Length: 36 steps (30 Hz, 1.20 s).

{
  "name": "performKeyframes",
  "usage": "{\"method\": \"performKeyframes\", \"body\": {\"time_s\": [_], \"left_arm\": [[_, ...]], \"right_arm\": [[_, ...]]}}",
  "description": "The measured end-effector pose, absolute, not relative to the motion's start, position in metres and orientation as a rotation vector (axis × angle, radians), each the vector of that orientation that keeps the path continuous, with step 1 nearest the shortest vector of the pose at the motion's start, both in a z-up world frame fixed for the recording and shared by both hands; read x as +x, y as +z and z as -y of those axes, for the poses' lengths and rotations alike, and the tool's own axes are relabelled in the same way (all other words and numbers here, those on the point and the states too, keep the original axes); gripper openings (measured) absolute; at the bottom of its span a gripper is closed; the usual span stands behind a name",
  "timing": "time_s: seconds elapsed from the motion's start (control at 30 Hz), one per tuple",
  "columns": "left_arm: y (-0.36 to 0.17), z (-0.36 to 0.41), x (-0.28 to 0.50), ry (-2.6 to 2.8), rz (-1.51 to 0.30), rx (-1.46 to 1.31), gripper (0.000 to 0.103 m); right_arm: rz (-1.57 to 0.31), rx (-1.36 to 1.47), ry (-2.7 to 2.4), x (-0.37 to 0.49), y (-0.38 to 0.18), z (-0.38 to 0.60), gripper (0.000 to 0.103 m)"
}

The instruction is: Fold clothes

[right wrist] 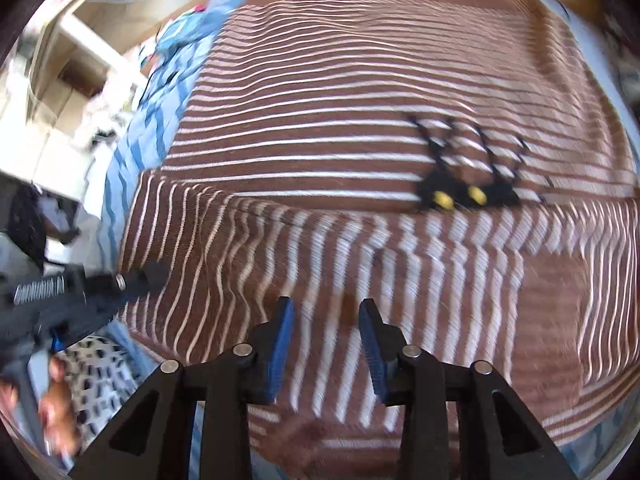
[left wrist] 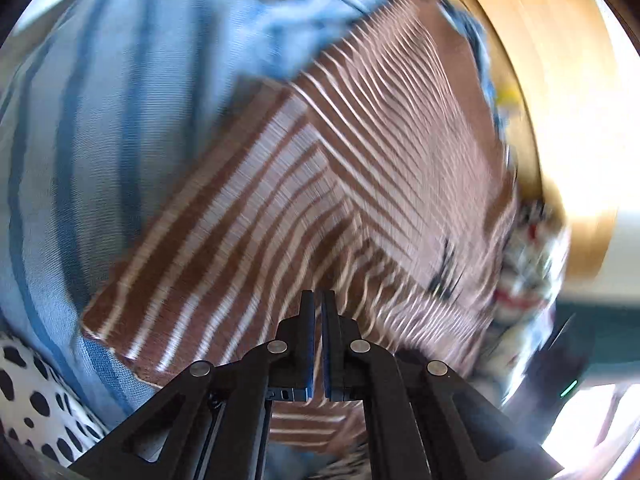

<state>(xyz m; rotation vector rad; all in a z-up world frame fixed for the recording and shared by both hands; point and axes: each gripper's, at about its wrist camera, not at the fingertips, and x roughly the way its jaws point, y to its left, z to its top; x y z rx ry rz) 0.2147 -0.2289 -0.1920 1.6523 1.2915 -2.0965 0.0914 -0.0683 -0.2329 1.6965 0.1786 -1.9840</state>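
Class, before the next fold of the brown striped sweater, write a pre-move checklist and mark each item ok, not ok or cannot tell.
1. Left hand-held gripper shut: ok.
2. It pinches the brown striped sweater: cannot tell.
3. Right hand-held gripper stands part open over the sweater: ok.
4. Fabric pressed between its pads: cannot tell, blurred.
5. Sleeve folded across the body: ok.
6. Sweater lies on the blue striped cloth: ok.

The right hand-held gripper [right wrist: 326, 308] hangs over a brown sweater with white stripes [right wrist: 320, 128], jaws apart with nothing between them, a sleeve folded across beneath. A black cat face with yellow eyes [right wrist: 464, 192] shows on the chest (blurred). At the left edge, the left hand-held gripper [right wrist: 154, 274] touches the sweater's side, over blue striped bedding [right wrist: 132, 152].
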Motion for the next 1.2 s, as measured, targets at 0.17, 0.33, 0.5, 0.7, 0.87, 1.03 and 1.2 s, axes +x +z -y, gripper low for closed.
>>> {"method": "performKeyframes", "body": {"time_s": [0.17, 0.33, 0.5, 0.7, 0.87, 1.03, 1.2], "left_arm": [[-0.217, 0.213, 0.223, -1.966, -1.111, 1.7, 0.003], [-0.201, 0.218, 0.213, -2.014, -1.242, 1.6, 0.003], [-0.189, 0.235, 0.199, -2.044, -1.126, 1.411, 0.003], [-0.207, 0.262, 0.212, -1.89, -1.306, 1.317, 0.003], [-0.204, 0.227, 0.171, -2.002, -1.193, 1.379, 0.003], [-0.222, 0.212, 0.154, -1.964, -1.198, 1.331, 0.003], [-0.228, 0.212, 0.15, -1.94, -1.321, 1.258, 0.003]], "right_arm": [[-0.108, 1.773, -2.023, 0.064, -0.252, 0.083, 0.03], [-0.2, 1.667, -2.053, 0.083, -0.227, 0.096, 0.033], [-0.302, 1.707, -2.082, 0.087, -0.247, 0.112, 0.03], [-0.208, 1.746, -2.114, 0.093, -0.237, 0.089, 0.037], [-0.226, 1.741, -2.16, 0.117, -0.229, 0.06, 0.037], [-0.105, 1.947, -2.377, 0.093, -0.245, -0.006, 0.036], [0.108, 2.05, -2.408, 0.071, -0.258, -0.057, 0.04]]}}
